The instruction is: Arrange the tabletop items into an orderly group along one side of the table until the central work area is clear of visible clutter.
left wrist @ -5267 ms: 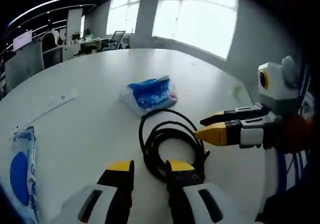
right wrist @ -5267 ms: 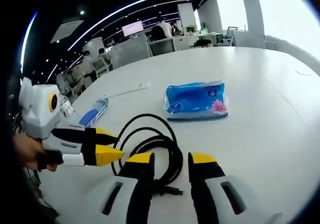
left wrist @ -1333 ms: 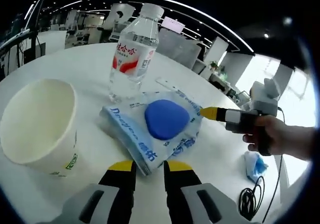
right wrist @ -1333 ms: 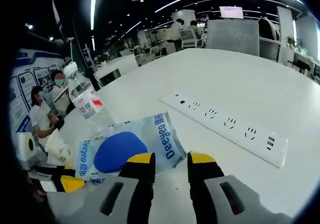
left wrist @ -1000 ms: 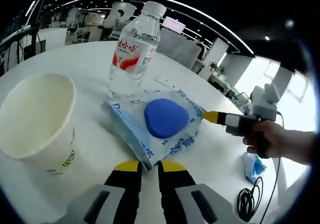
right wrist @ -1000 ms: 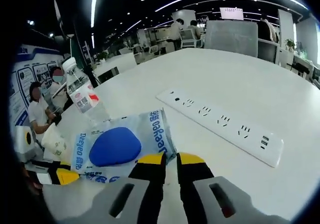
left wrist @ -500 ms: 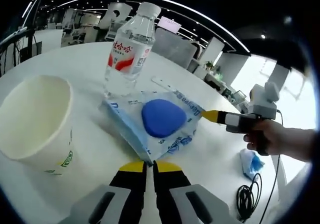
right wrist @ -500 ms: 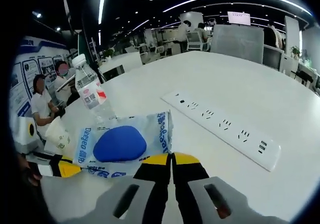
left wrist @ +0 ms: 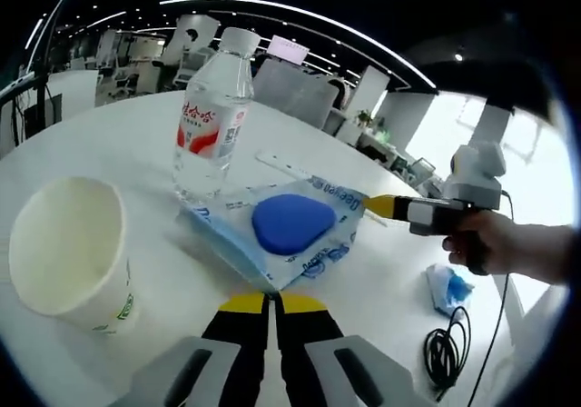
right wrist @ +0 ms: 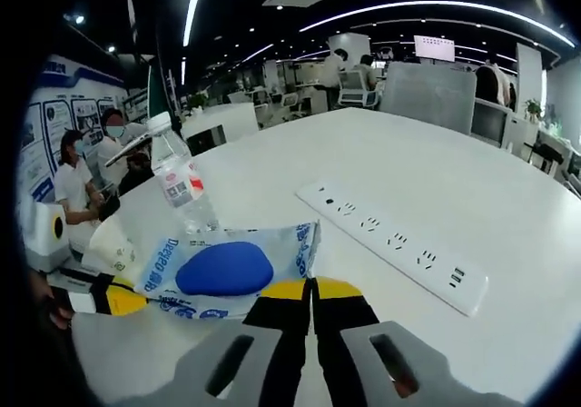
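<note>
On the white table [left wrist: 109,153] in an open office, both grippers [left wrist: 269,300] [right wrist: 311,287] pinch the "Deeyeo" wipes pack [left wrist: 281,230] beside a red-labelled bottle [left wrist: 211,116].

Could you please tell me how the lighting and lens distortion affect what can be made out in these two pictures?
Left gripper view: the windows at right are blown out white, while the water bottle and paper cup are evenly lit and sharp. Right gripper view: ceiling light strips bow into arcs, the power strip looks bent, and the wipes pack stays clear.
</note>
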A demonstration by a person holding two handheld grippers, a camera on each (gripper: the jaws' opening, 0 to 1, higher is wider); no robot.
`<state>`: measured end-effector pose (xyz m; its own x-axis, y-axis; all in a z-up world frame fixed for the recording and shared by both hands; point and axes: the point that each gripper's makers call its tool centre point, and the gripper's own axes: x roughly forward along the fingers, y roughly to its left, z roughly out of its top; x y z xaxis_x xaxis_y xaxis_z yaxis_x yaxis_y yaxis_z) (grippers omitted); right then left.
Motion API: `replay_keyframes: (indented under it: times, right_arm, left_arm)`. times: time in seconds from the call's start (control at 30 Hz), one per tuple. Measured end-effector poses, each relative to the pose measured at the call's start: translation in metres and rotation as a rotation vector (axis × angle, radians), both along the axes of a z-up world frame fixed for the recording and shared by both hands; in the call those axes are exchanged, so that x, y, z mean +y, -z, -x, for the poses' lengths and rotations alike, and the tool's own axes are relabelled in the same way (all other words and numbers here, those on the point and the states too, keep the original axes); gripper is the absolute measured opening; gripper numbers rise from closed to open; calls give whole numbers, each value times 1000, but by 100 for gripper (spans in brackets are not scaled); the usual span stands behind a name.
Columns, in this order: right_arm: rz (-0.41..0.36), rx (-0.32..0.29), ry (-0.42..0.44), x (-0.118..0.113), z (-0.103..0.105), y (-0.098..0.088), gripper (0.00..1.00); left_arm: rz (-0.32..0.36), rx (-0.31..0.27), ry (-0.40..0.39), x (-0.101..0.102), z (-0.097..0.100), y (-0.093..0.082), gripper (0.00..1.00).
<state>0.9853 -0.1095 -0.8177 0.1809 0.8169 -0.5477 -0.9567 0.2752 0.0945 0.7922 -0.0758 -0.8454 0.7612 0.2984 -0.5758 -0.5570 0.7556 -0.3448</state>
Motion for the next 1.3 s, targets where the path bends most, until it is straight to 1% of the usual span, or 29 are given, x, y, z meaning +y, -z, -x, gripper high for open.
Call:
replay_keyframes:
  times: [0.13, 0.23, 0.3, 0.37, 0.47, 0.5, 0.53, 0.63, 0.7, 0.77, 0.8, 0.93, 1.03, 1.07, 1.13, 1.3]
  right_arm:
    - [-13, -30, 9, -7, 0, -9, 0]
    - [-26, -50, 20, -13, -2, -15, 0]
    - [-37, -63, 37, -22, -1, -26, 0]
    - [-48, -74, 55, -26, -6, -27, 0]
    - [-56, -98, 78, -39, -7, -37, 0]
    - [-67, -99, 98, -45, -8, -41, 0]
    - [-73, -103, 104, -48, -11, -41, 0]
    - [-81, -130, 135, -66, -15, -50, 0]
    - [-90, -134, 165, -77, -20, -53, 0]
    - [-91, -141, 185, -87, -25, -53, 0]
    - [-94, -145, 206, -96, -23, -56, 0]
    - [-104, -149, 263, -117, -27, -59, 0]
    - [-113, -147, 307, -132, -26, -62, 0]
    - [-115, -145, 313, -134, -26, -62, 0]
    - [-119, -145, 338, -142, -25, -63, 0]
    - [-132, -135, 413, -164, -21, -61, 0]
  left_arm:
    - [-14, -6, 23, -2, -2, -3, 0]
    - [-30, -13, 50, -8, -5, -9, 0]
    - [-39, -20, 72, -11, -9, -13, 0]
    - [-49, -26, 92, -14, -12, -17, 0]
    - [-66, -34, 127, -19, -19, -23, 0]
    - [-69, -36, 142, -22, -23, -23, 0]
    - [-74, -38, 151, -23, -25, -24, 0]
    - [-88, -49, 182, -26, -34, -28, 0]
    - [-111, -54, 219, -29, -41, -33, 0]
    - [-116, -58, 235, -31, -46, -36, 0]
    - [-121, -65, 250, -33, -51, -39, 0]
    - [-142, -72, 296, -41, -62, -43, 0]
    - [-161, -78, 339, -46, -70, -48, 0]
    - [-168, -79, 349, -46, -72, -49, 0]
    - [-181, -81, 370, -46, -76, -50, 0]
    - [-208, -83, 437, -53, -89, -48, 0]
